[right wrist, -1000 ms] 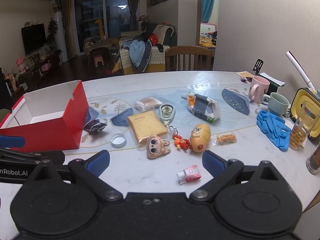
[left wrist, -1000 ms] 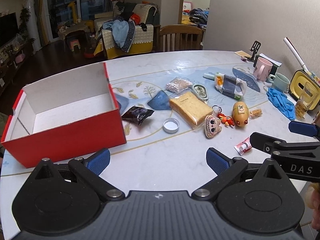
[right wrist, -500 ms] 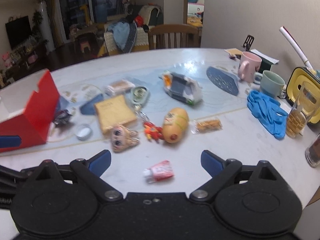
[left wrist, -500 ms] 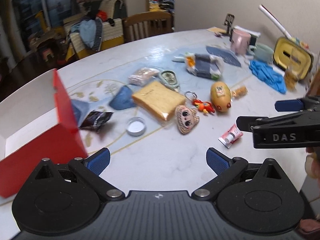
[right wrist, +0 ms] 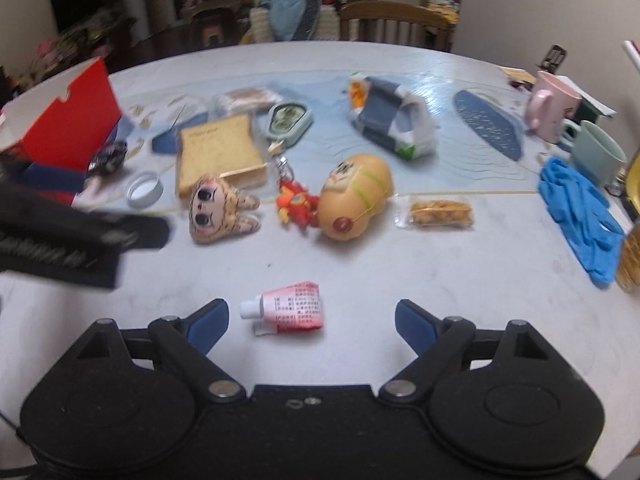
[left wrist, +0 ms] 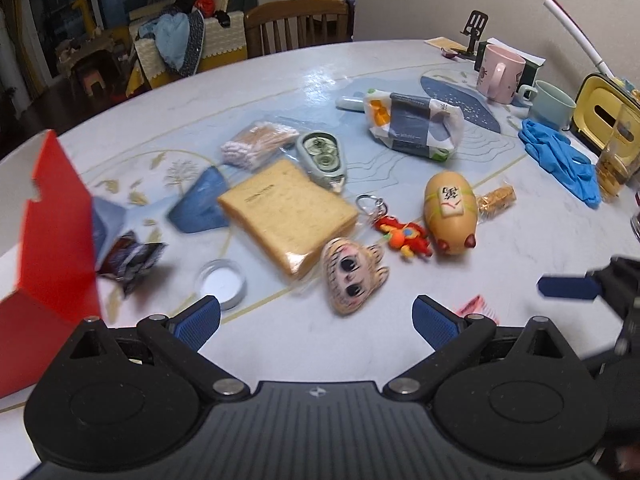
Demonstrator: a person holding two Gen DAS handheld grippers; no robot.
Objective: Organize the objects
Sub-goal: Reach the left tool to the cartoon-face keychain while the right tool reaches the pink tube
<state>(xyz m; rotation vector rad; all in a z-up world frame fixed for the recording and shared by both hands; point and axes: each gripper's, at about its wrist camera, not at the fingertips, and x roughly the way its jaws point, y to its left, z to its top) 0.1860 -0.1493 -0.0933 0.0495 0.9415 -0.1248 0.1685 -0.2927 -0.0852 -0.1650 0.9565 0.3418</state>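
Left wrist view: our left claw hangs released above the tabletop, plush face at twelve o'clock, red box at nine.

Right wrist view: our right claw is closing, still empty, around the small pink tube; next we lower and pinch it.

Dim warm indoor light, motion blur, fisheye-bent edges, tabletop glare
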